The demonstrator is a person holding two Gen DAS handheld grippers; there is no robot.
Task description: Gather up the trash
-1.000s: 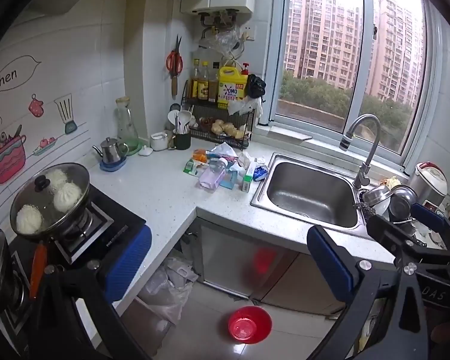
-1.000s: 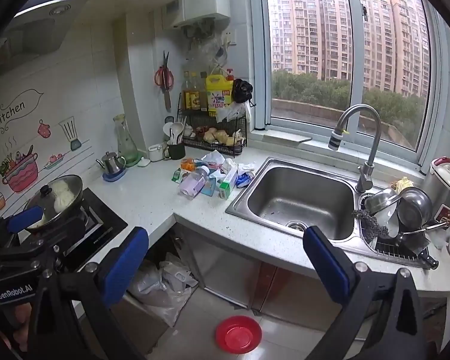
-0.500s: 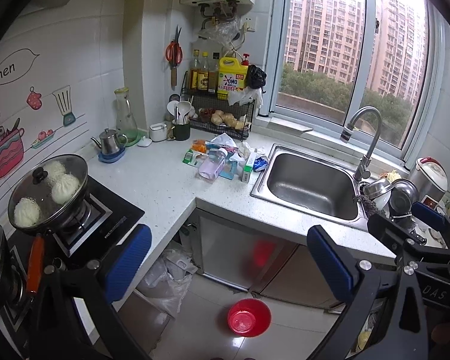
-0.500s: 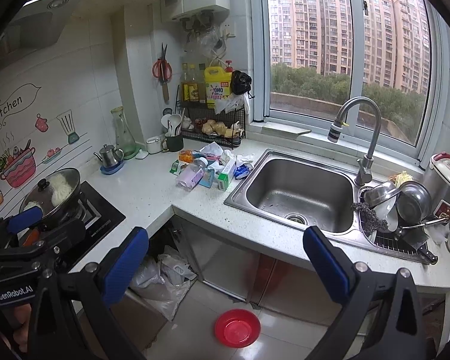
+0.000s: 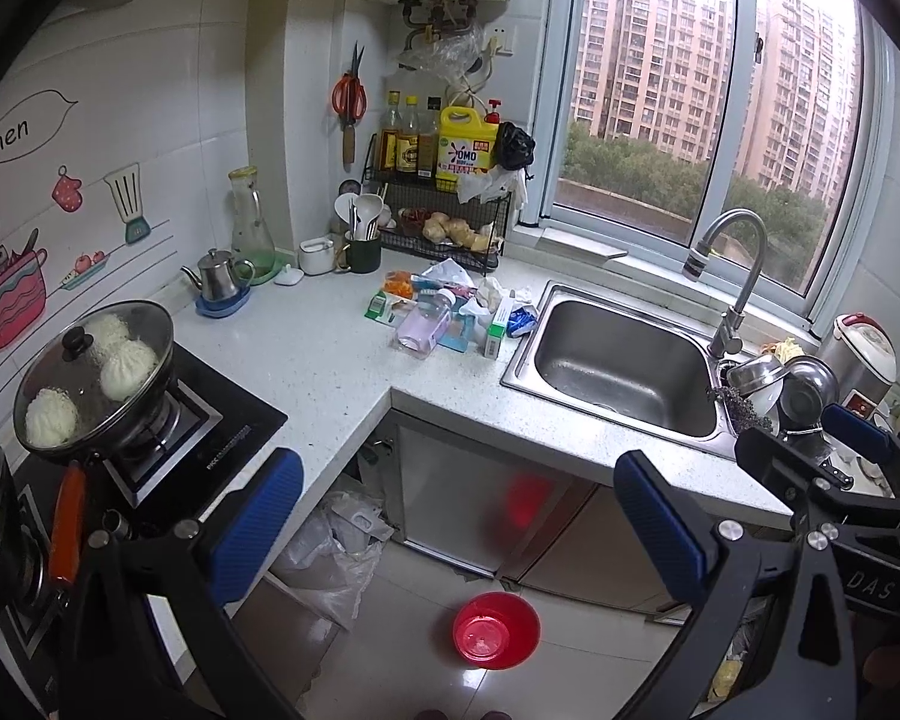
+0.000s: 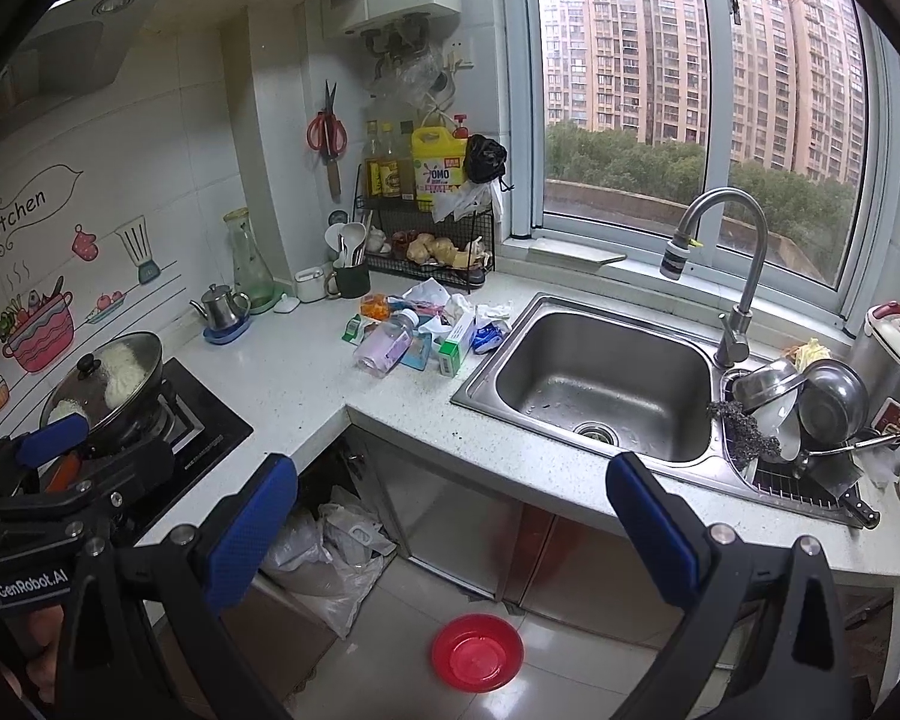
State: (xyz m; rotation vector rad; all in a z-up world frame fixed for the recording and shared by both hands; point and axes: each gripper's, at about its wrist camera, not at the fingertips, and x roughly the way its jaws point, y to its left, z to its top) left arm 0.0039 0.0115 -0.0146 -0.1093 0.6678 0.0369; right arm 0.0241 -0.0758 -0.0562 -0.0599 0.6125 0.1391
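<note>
**Hovering over the kitchen floor, both grippers empty**

Facing the corner of an L-shaped white speckled bench (image 5: 306, 360), the left gripper (image 5: 450, 516) and the right gripper (image 6: 450, 510) both hang in mid-air above the tiled floor, well short of the bench edge. Each has its blue-padded jaws spread wide and released, with nothing between them.

The trash sits on the far part of the bench, just left of the stainless steel sink (image 6: 600, 384): a loose pile of wrappers, crumpled paper and small cartons (image 5: 462, 306). At its near edge a clear pale-purple plastic bottle with a white cap (image 5: 425, 324) lies on its side, touching a green-and-white carton (image 6: 457, 343) to its right. A blue crumpled packet (image 6: 487, 337) lies at the pile's right edge, beside the sink rim.

Behind the pile stands a black wire rack (image 5: 444, 240) with a yellow detergent jug (image 5: 467, 147) and oil bottles on its upper tier. To the left a small steel teapot on a blue saucer (image 5: 221, 285) sits near the wall, and nearer still a glass-lidded pan holding white steamed buns (image 5: 96, 378) rests on the black gas hob. Right of the sink, steel bowls and pans (image 6: 810, 402) are stacked in a drainer.

On the floor, a round red plastic basin (image 5: 495, 630) lies between the jaws in both views, and a crumpled translucent plastic bag (image 6: 324, 552) sits in the open space under the bench corner.
</note>
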